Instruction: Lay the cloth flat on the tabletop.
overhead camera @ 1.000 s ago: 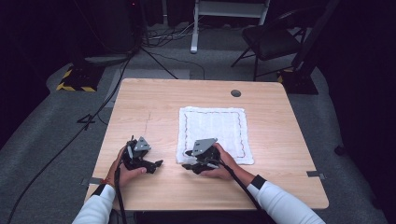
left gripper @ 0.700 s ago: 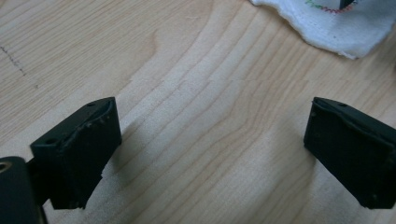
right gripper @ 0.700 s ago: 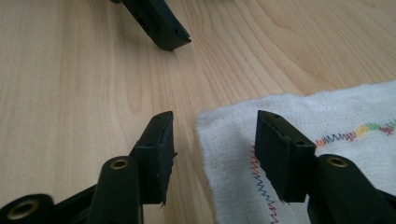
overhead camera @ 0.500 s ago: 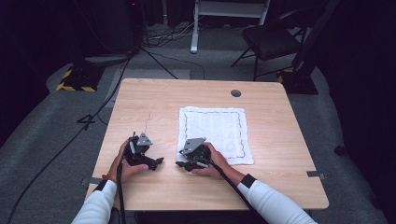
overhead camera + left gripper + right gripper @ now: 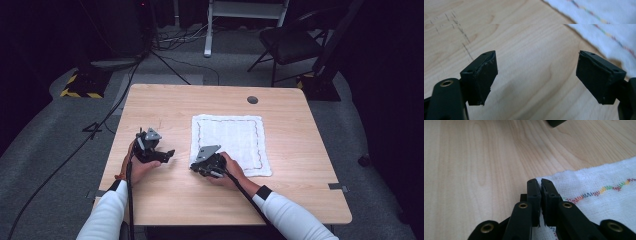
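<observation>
Lower centre of the high view: right gripper (image 5: 196, 166) has just clamped the cloth (image 5: 230, 142) corner; left gripper (image 5: 169, 153) jaws apart over bare table (image 5: 300, 190).

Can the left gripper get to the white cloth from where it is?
Probably yes. The left gripper is open and points at the cloth, with bare table between them. The right gripper is shut on the cloth's near corner, but the edge beside it lies free.

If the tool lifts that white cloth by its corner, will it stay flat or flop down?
Probably flop: the white cloth looks thin and loosely woven. It likely weighs little, lying flat against the table. The right tool, shut on its corner, would probably drag the rest along.
</observation>
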`<state>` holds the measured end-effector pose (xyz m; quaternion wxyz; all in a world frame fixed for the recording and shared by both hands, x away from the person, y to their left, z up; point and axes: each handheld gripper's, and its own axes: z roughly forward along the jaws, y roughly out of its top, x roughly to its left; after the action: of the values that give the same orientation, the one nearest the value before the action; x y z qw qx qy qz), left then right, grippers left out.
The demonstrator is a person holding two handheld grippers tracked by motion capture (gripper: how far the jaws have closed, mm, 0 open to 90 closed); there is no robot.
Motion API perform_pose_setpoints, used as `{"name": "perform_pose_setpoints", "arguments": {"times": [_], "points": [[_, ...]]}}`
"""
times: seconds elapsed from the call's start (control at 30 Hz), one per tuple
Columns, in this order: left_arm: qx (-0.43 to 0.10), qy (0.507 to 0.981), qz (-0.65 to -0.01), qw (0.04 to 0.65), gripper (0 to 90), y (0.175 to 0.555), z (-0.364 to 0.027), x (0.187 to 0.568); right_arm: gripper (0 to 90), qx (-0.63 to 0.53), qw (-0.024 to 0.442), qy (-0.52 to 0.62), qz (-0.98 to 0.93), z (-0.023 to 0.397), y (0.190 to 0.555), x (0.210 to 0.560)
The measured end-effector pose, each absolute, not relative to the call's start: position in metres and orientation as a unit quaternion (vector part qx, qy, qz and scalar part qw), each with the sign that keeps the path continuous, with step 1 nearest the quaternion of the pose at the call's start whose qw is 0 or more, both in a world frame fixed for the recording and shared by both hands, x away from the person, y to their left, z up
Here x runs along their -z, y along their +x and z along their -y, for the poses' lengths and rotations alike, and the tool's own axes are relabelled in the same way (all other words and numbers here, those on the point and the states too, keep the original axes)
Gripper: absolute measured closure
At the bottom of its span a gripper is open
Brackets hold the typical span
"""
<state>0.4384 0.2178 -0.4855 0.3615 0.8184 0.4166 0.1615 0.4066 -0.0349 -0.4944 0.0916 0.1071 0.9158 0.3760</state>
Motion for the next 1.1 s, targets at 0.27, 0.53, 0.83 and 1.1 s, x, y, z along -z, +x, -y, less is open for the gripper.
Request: {"name": "perform_pose_setpoints", "arguments": {"times": [0.27, 0.53, 0.83, 1.1], "points": [[-0.170, 0.814, -0.429, 0.354, 17.9, 0.486, -0.190, 0.479, 86.5, -0.376, 0.090, 0.096, -0.917, 0.035, 0.396, 0.494], [-0.173, 0.809, -0.438, 0.352, 18.1, 0.523, -0.160, 0.482, 86.6, -0.380, 0.083, 0.083, -0.918, 0.036, 0.387, 0.495], [-0.173, 0.813, -0.441, 0.339, 18.0, 0.540, -0.130, 0.494, 86.6, -0.376, 0.083, 0.072, -0.920, 0.038, 0.380, 0.494], [-0.182, 0.815, -0.441, 0.327, 17.6, 0.548, -0.121, 0.500, 86.6, -0.377, 0.081, 0.069, -0.920, 0.039, 0.376, 0.494]]}}
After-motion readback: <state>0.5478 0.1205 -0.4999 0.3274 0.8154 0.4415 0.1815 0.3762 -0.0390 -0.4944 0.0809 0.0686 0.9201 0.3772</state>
